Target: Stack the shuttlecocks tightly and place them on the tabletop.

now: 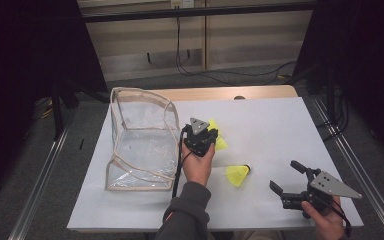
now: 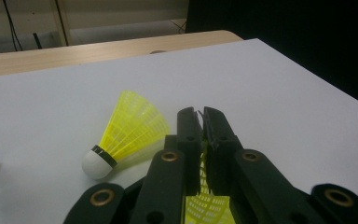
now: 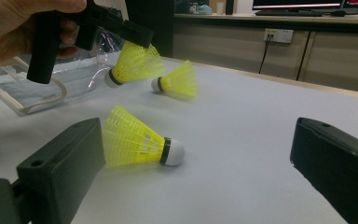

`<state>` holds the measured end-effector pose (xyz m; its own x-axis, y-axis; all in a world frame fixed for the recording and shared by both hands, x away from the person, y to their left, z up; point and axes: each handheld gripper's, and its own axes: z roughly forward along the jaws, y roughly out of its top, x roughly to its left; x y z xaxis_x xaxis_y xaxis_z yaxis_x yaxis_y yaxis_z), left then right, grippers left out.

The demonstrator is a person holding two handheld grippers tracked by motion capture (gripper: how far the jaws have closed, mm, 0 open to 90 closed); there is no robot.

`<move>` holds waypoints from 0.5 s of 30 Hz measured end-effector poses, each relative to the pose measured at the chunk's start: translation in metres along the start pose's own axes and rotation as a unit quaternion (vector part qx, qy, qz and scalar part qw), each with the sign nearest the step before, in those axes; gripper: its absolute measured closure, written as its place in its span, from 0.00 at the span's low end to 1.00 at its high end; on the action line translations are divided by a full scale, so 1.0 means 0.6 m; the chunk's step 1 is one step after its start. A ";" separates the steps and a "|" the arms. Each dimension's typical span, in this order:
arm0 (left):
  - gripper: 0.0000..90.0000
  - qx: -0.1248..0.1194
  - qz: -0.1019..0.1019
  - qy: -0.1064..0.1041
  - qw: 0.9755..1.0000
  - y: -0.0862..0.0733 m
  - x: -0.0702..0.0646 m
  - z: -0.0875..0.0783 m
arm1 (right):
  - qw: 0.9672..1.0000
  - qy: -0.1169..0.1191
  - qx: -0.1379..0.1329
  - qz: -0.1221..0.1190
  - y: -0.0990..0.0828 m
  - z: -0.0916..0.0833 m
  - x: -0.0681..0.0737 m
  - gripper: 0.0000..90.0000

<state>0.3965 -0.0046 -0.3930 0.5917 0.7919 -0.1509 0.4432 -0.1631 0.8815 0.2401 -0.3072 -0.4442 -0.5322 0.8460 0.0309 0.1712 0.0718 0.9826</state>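
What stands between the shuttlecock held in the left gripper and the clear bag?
Nothing visible stands between them. The left gripper holds a yellow shuttlecock by its skirt, lifted off the table, right beside the clear bag. The two other shuttlecocks lie on the side away from the bag.

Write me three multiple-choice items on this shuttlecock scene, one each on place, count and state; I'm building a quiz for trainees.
1. Where is the clear bag?
A. left part of the table
B. right edge
C. on the floor

2. How many yellow shuttlecocks are there?
A. one
B. three
C. five

3. How do the right gripper's jaws stand?
A. shut on a shuttlecock
B. open
C. shut, empty

Key:
1 A, the high view shows it left of the left gripper.
2 B: one held shuttlecock, one behind it, a near one.
3 B, wide apart in its own view.
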 end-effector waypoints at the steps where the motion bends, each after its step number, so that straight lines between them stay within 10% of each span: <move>1: 0.96 0.001 0.002 0.002 1.000 0.000 0.000 0.000 | 1.000 0.000 0.000 0.000 0.000 0.000 0.000 0.02; 15: 0.95 0.004 0.002 0.006 1.000 0.004 0.005 0.007 | 1.000 0.002 -0.001 -0.002 0.001 0.000 0.000 0.02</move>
<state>0.4023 -0.0053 -0.3933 0.5847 0.7987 -0.1421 0.4467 -0.1708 0.8782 0.2399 -0.3069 -0.4437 -0.5366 0.8434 0.0274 0.1664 0.0739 0.9833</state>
